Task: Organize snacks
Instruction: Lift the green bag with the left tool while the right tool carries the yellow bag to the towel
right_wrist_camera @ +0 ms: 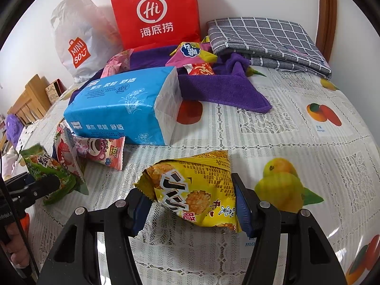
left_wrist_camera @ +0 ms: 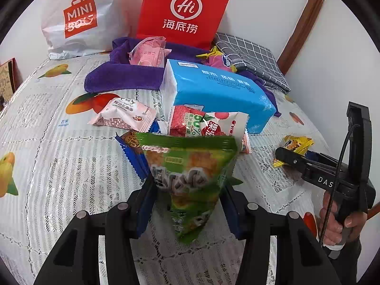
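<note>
My left gripper (left_wrist_camera: 187, 187) is shut on a green snack packet (left_wrist_camera: 190, 166) and holds it above the table; it also shows in the right wrist view (right_wrist_camera: 51, 173). My right gripper (right_wrist_camera: 190, 194) has its jaws on both sides of a yellow snack packet (right_wrist_camera: 194, 190), which rests on the tablecloth; the same packet shows at the right in the left wrist view (left_wrist_camera: 294, 144). More snacks lie behind: a pink-white packet (left_wrist_camera: 123, 114), a red-white packet (left_wrist_camera: 213, 125), a blue-edged packet (left_wrist_camera: 133, 147) and a pink bear packet (right_wrist_camera: 102, 149).
A blue tissue pack (left_wrist_camera: 213, 90) lies mid-table, with a purple towel (left_wrist_camera: 123, 76) and more snacks behind it. A red paper bag (left_wrist_camera: 185, 11) and a white Miniso bag (left_wrist_camera: 78, 19) stand against the wall. A folded grey checked cloth (right_wrist_camera: 266, 40) lies far right.
</note>
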`<state>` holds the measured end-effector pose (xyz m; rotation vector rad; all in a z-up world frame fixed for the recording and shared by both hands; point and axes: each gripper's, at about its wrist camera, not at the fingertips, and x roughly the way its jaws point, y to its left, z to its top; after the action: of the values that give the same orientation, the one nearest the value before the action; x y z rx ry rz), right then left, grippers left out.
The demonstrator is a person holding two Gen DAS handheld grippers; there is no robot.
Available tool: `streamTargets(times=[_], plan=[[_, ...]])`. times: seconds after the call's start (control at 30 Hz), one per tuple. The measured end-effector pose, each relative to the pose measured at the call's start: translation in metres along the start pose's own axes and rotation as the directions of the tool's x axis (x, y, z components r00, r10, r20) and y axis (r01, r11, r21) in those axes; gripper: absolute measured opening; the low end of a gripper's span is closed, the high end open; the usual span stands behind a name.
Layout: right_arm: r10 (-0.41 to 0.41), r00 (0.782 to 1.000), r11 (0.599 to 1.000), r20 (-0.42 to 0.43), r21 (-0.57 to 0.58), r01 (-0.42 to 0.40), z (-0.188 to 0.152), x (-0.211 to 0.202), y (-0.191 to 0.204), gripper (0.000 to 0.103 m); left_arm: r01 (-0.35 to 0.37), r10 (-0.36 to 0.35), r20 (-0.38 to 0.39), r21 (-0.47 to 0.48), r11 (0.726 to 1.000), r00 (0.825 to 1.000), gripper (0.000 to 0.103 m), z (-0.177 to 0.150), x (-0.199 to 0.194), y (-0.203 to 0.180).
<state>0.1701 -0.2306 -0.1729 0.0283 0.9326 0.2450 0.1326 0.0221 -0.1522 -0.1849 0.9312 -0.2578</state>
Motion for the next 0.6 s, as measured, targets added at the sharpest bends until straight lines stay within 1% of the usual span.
streamTargets(times=[0.23, 0.3, 0.33, 0.43, 0.6], plan=[[-0.009, 1.0, 1.0, 0.0, 0.0, 0.009, 0.0, 0.0, 0.001, 0.061, 0.018, -0.018, 0.005, -0.021, 1.0, 1.0, 0.049, 0.001, 0.0, 0.002], [-0.005, 1.0, 1.0, -0.001, 0.004, 0.005, 0.0, 0.0, 0.001, 0.061, 0.03, -0.029, 0.009, -0.035, 0.999, 1.0, 0.048, 0.0, -0.002, 0.005], [-0.004, 1.0, 1.0, -0.001, 0.007, 0.004, 0.0, 0.001, 0.001, 0.061, 0.038, -0.037, 0.015, -0.048, 0.998, 0.999, 0.045, 0.0, -0.003, 0.007], [0.008, 1.0, 1.0, -0.001, 0.019, -0.008, 0.0, 0.0, -0.002, 0.061, 0.085, -0.083, 0.029, -0.087, 0.993, 0.996, 0.042, -0.002, -0.006, 0.017], [0.017, 1.0, 0.999, 0.001, 0.027, -0.017, -0.001, 0.0, -0.003, 0.061, 0.126, -0.123, 0.036, -0.087, 0.988, 0.992, 0.04, -0.003, -0.009, 0.018]])
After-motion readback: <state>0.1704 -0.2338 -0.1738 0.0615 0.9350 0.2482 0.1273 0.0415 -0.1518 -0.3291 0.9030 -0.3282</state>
